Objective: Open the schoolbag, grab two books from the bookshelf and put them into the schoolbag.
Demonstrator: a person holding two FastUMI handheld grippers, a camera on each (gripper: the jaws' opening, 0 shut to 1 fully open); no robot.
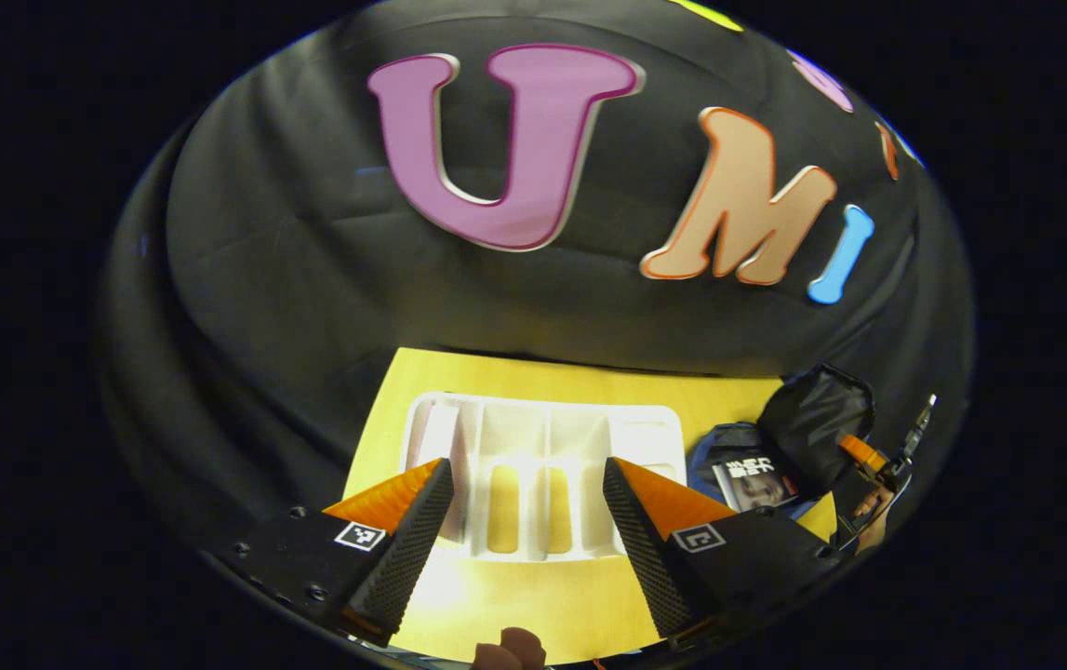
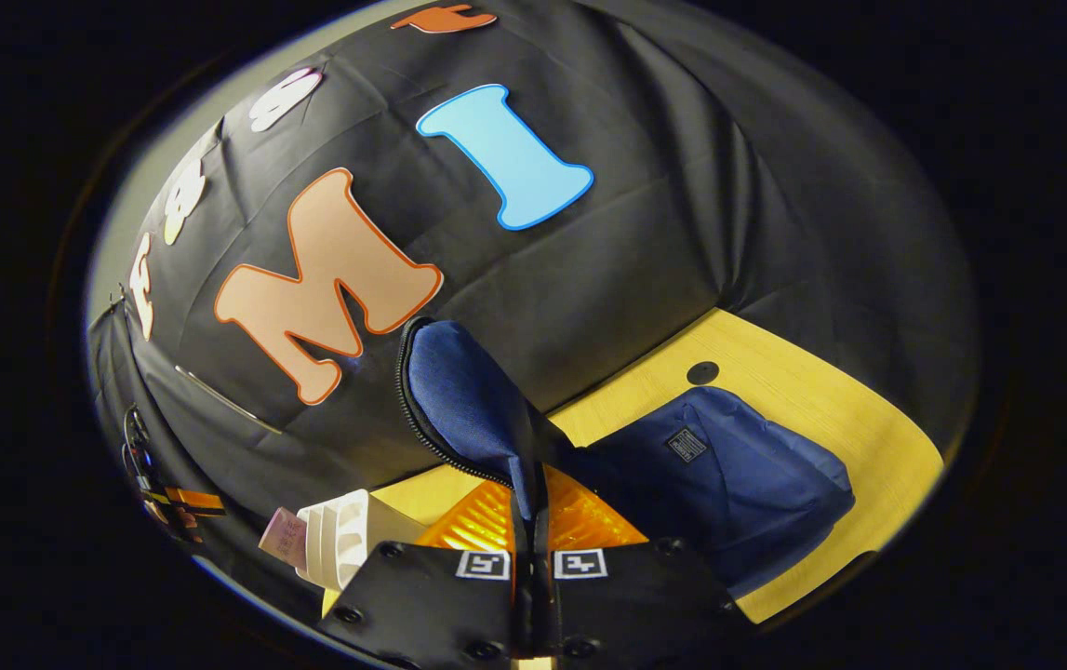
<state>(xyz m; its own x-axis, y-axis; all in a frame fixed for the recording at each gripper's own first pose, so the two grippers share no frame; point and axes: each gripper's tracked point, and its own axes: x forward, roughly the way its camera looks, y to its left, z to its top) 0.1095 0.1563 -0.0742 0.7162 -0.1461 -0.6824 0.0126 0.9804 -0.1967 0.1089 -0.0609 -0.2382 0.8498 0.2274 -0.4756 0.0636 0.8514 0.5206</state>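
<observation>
Left tongs (image 1: 526, 521) hang released over the yellow table (image 1: 533, 596), their two black ribbed fingers (image 1: 407, 549) spread wide with nothing between them. Straight ahead of them, seen through the gap, lies the white shelf (image 1: 542, 465), a slotted rack flat on the table; one pale book (image 1: 440, 447) stands in its slot ahead of the left finger. Off to the right of these tongs sits the bag (image 1: 728, 447), its dark flap lifted, and another book with a printed cover (image 1: 756, 482) shows in its mouth. Beside that flap, the other tool and the hand holding it appear small at the far right.

Right tongs (image 2: 531, 521) are clenched on the bag's flap (image 2: 468, 400): both fingers press together on the blue fabric, which rises upright from the tips with its zip edge toward the left. To the right of these tongs the blue bag's body (image 2: 738, 475) lies on the table (image 2: 831, 409), touching the flap at its base. Low to the left of them sits the shelf's end (image 2: 338, 540), with a pinkish book edge (image 2: 282, 540) against it.
</observation>
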